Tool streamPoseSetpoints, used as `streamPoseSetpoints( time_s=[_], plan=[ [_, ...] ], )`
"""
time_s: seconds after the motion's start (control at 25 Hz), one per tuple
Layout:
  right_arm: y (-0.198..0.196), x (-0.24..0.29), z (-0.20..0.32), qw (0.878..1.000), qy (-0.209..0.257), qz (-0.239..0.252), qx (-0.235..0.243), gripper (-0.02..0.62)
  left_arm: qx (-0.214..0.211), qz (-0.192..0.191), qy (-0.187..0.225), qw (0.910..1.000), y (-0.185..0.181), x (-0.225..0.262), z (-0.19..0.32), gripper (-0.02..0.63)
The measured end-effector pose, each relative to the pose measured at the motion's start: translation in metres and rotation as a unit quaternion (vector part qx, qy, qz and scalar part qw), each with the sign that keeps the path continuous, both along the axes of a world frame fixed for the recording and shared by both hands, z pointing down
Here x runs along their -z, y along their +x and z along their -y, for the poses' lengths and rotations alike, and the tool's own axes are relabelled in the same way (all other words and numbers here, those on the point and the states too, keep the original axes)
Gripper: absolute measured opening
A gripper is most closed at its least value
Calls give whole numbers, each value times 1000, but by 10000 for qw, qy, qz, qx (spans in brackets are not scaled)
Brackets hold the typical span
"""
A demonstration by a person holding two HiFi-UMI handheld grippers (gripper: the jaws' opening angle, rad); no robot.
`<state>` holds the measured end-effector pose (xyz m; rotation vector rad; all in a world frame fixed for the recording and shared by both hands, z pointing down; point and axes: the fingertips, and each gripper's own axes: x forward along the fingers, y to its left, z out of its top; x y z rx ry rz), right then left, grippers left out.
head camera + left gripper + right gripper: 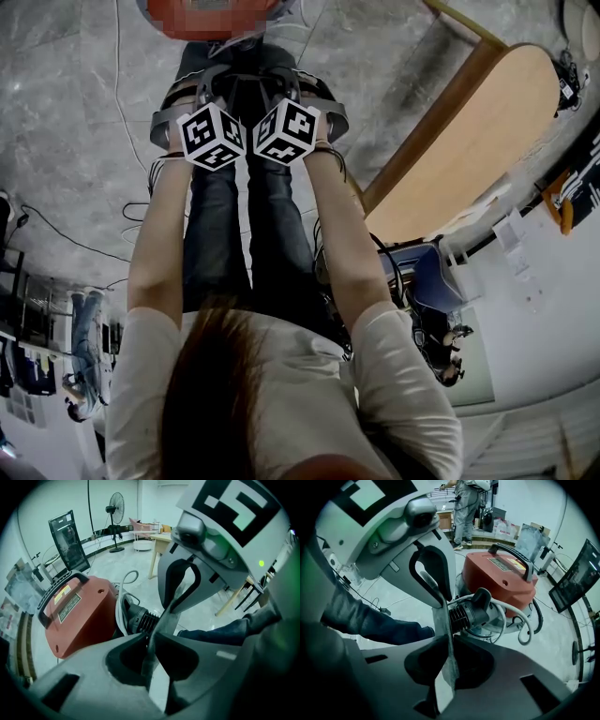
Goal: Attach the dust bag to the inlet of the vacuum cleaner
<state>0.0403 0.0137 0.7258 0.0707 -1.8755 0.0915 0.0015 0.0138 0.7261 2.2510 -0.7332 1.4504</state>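
Note:
A red vacuum cleaner (77,613) (501,581) with a black handle stands on the grey floor. Its black ribbed inlet (140,618) (468,612) points toward both grippers. A thin grey dust bag (165,616) (440,616) hangs as a flat fabric strip just in front of the inlet. My left gripper (149,639) is shut on its edge. My right gripper (449,641) is shut on it too. In the head view the left gripper (220,94) and the right gripper (277,92) sit close together over the vacuum, their jaws hidden under the marker cubes.
A white hose (520,620) loops round the vacuum's base. A wooden table (478,141) (161,541) stands to the right. A standing fan (115,508) and a dark screen (68,541) are farther back. Cables trail across the floor (75,239). A person (466,503) stands in the background.

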Motion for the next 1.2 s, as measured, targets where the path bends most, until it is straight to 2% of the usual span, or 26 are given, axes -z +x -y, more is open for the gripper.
streamPoseSetpoints(
  time_s=[0.24, 0.32, 0.44, 0.56, 0.68, 0.88, 1.0, 1.08, 1.2],
  plan=[
    [2, -2, 7, 9989, -79, 57, -461, 38, -71, -20, 12, 10000, 1, 0, 13, 72],
    [2, -2, 10, 9988, -13, -20, -488, 41, 203, -95, 25, 9997, 0, 0, 12, 72],
    [0, -2, 19, 9991, 4, -117, -403, 43, 844, -359, -74, 9958, -2, -1, 9, 72],
    [-3, -1, 24, 9998, -42, -143, -97, 44, 1116, -471, -89, 9926, -4, 0, 7, 72],
    [-4, -2, 24, 9997, -66, -49, -224, 44, 1092, -431, -116, 9930, -5, -2, 9, 72],
    [0, -1, 24, 9935, -211, 306, -1071, 52, 588, -352, -184, 9975, -2, -5, 19, 77],
    [-1, -1, 23, 9919, -258, 430, -1164, 55, 470, -340, -184, 9981, -2, -5, 19, 77],
    [0, -2, 24, 9939, -202, 418, -1004, 49, 614, -380, -178, 9972, -1, -5, 19, 77],
    [-1, -4, 29, 9963, -171, 344, -771, 49, 1116, -490, -151, 9924, -3, -6, 18, 77]
  ],
)
